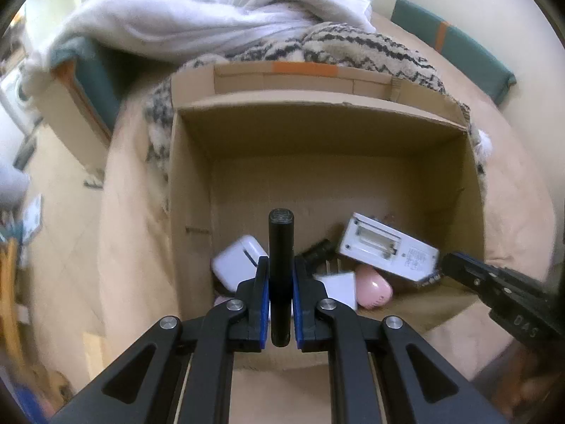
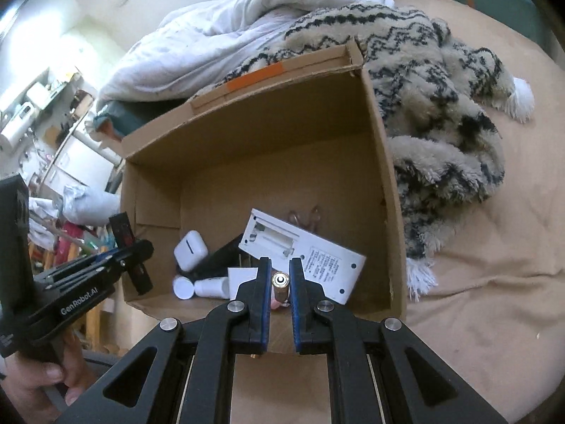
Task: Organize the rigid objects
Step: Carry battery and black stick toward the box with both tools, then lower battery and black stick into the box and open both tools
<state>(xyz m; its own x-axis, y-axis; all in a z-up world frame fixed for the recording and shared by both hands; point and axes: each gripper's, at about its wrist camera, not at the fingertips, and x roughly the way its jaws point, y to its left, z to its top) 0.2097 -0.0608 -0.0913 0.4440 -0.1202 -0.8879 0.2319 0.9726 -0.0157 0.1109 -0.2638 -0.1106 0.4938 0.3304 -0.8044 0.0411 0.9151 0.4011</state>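
Through the left wrist camera I am looking down into the cardboard box (image 1: 317, 162), which is sitting on a tan bedsheet (image 1: 134, 212). My left gripper (image 1: 280, 268) is gripping a black tube (image 1: 281, 247) between its blue pads, narrow jaws pressing on its sides, and the tube is pointing up and away over the near part of the box. In the box, at its near end, a white earbud case (image 1: 236, 259) is lying on the left, a white flat device (image 1: 385, 247) is leaning on the right, a pink case (image 1: 374, 288) is resting under that device's near edge, and a white plug (image 1: 337, 288) is sitting between them. My right gripper (image 1: 494, 286) is reaching in over the box's near right corner. Behind the box a patterned fuzzy blanket (image 1: 370, 49) and a white duvet (image 1: 212, 10) are piled up. Through the right wrist camera my right gripper (image 2: 280, 275) is pinching a small battery (image 2: 280, 286), end-on, above the box's near wall (image 2: 197, 312). The white flat device (image 2: 317, 258) is lying just beyond it inside the box, with the earbud case (image 2: 189, 249) further left. My left gripper (image 2: 134, 251) is hanging at the box's left side, held in a hand (image 2: 42, 381), the black tube (image 2: 127, 243) crossways in its jaws.
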